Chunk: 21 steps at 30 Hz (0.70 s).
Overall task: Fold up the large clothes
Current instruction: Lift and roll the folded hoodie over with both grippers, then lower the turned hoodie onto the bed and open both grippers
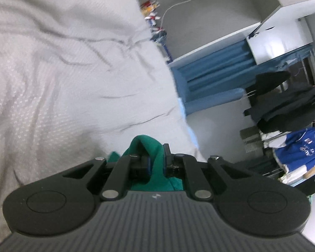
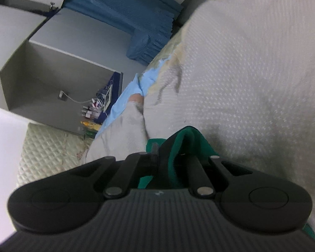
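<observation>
Green garment (image 1: pixel 155 147), bed edge (image 1: pixel 174 88) near

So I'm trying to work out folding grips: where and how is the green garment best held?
By a bunched fold at its edge, one in each tool, as shown. The left tool and right tool are each shut on a ridge of green garment, coming from above the white bedcover. Two separate pinches probably let the cloth hang flat; its full shape is hidden.
</observation>
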Available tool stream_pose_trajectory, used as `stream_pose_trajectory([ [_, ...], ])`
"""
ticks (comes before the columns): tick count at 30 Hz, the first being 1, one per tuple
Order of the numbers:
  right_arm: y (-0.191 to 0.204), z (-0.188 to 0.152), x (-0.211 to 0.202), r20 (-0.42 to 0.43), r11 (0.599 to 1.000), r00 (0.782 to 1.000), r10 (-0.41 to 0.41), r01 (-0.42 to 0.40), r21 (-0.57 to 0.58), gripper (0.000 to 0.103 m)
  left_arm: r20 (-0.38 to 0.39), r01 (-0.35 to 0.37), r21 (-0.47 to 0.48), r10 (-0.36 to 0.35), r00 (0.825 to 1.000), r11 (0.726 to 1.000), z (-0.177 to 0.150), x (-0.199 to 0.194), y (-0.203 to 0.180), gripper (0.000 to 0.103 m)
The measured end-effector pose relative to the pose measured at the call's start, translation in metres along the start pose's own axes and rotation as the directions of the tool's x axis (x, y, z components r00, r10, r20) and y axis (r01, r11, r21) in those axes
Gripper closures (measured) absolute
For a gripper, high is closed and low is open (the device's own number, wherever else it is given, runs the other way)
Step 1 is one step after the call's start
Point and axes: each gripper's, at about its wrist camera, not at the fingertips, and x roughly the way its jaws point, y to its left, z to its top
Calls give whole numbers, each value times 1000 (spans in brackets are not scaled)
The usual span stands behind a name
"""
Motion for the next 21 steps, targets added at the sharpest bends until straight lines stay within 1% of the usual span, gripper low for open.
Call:
stream_pose_trajectory([
  [2, -9, -1, 4, 4, 1000, 1000, 18, -19, 21, 95, -14, 0, -25, -1, 1000, 1000, 0, 11, 12, 91],
  [3, -12, -2, 4, 7, 999, 1000, 26, -26, 29, 95, -19, -1, -23, 1, 1000, 1000, 0, 15, 14, 91],
  [5, -13, -5, -1, 17, 998, 999, 37, -37, 44, 95, -26, -18, 13, 19, 999, 1000, -1, 21, 11, 91],
  [8, -6, -10, -9, 35, 999, 999, 25, -26, 34, 93, -25, -29, 56, 30, 999, 998, -3, 21, 2, 91],
  [9, -2, -11, -10, 42, 1000, 999, 14, -15, 18, 91, -26, -31, 65, 32, 999, 997, -3, 20, -1, 89],
  [10, 4, -13, -11, 48, 1000, 999, 4, -4, -3, 88, -34, -33, 76, 36, 999, 997, -4, 19, -4, 83],
  [11, 11, -16, -12, 56, 999, 998, -10, 11, -32, 82, -39, -30, 93, 34, 999, 995, -5, 16, -8, 64],
  [12, 17, -17, -14, 65, 998, 998, -18, 22, -59, 76, -34, -25, 111, 29, 999, 994, -6, 11, -13, 41],
  [13, 23, -20, -18, 75, 996, 997, -17, 23, -88, 57, -24, -16, 126, 19, 1000, 992, -8, 4, -18, 35],
  [14, 30, -23, -23, 86, 993, 996, -7, 17, -119, 34, -10, -6, 143, 7, 1000, 990, -10, -4, -24, 33],
  [15, 36, -26, -29, 97, 989, 995, 3, 12, -151, 25, -2, 4, 164, -4, 1000, 986, -12, -11, -30, 33],
  [16, 43, -31, -36, 115, 983, 993, 4, 17, -185, 22, 4, 14, 188, -15, 1000, 982, -15, -20, -37, 32],
  [18, 59, -42, -51, 149, 965, 989, 2, 37, -259, 22, 21, 18, 250, -24, 1000, 968, -24, -36, -54, 30],
  [20, 74, -58, -67, 183, 943, 983, 12, 50, -330, 22, 42, -3, 341, -12, 999, 940, -38, -49, -73, 30],
  [21, 82, -67, -74, 197, 927, 980, 18, 58, -370, 22, 58, -20, 393, -3, 998, 919, -46, -55, -84, 29],
])
